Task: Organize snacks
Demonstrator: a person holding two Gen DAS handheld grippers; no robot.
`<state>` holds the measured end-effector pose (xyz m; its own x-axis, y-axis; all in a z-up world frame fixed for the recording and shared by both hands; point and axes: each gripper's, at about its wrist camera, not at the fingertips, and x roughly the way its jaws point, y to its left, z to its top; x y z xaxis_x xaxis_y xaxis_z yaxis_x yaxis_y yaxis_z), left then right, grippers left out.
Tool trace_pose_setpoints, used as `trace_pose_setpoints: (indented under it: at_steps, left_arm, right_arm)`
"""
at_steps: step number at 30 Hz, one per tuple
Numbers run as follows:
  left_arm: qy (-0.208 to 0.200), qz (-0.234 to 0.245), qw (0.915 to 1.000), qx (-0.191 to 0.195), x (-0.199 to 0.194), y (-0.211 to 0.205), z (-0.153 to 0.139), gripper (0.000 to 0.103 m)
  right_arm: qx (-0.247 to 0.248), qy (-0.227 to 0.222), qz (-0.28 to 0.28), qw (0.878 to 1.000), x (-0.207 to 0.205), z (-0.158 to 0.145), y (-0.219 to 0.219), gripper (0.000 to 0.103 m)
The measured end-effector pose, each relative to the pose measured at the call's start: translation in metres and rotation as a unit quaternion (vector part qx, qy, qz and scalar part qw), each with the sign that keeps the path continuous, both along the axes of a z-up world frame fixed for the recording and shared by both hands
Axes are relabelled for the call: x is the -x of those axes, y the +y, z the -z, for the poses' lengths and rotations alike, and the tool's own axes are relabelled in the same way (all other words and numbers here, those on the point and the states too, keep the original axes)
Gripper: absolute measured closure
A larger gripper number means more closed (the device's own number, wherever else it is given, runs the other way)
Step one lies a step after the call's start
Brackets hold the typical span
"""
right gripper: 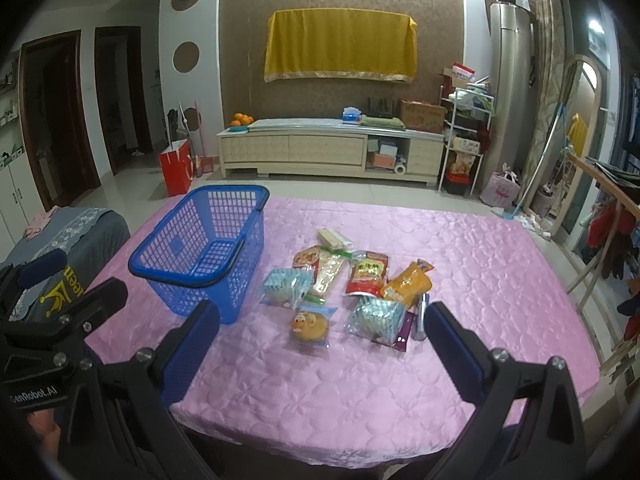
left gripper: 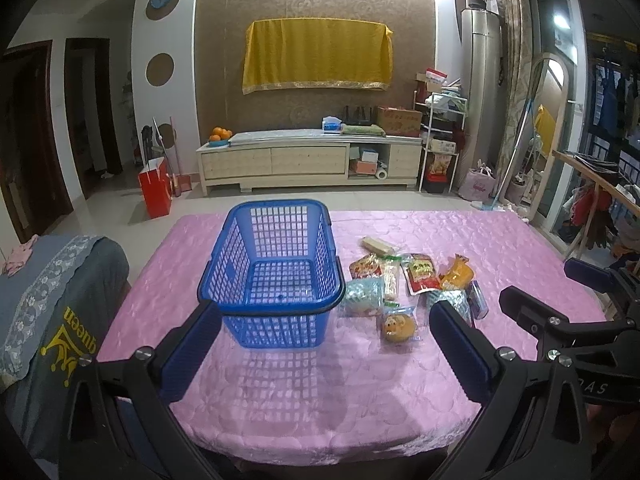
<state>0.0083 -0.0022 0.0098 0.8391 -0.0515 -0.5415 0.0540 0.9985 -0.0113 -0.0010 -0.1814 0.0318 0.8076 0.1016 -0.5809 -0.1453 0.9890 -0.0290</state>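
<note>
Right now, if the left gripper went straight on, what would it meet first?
Likely the blue basket: the open left gripper points at its near wall, with only bare pink tablecloth between them. Depth is hard to judge.

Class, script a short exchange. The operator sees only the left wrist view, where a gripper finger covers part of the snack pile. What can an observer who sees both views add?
Operator: My left gripper blocks the near right corner of the pile. What lies there?
Observer: The right wrist view shows a whole blue-patterned pack lying flat on the pink cloth.
Operator: Is anything under it?
Observer: A purple packet pokes out from beneath its right edge.
</note>
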Motion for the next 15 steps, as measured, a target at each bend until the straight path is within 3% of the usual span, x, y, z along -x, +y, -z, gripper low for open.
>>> trace_pose_setpoints:
  at_steps: [9,15]
  left_arm:
    - [-0.006,0.014,0.9999,0.005,-0.046,-0.022,-0.015,0.0]
    - [0.016,0.033,0.9993,0.006,-0.094,-0.048,-0.01,0.0]
  right_arm:
    - [0.014,-0.045,0.037,0.998,-0.028,-0.019,-0.03,0.0]
    - [-0.001,0.004,0.043,0.999,-0.07,-0.015,-0.066,0.0]
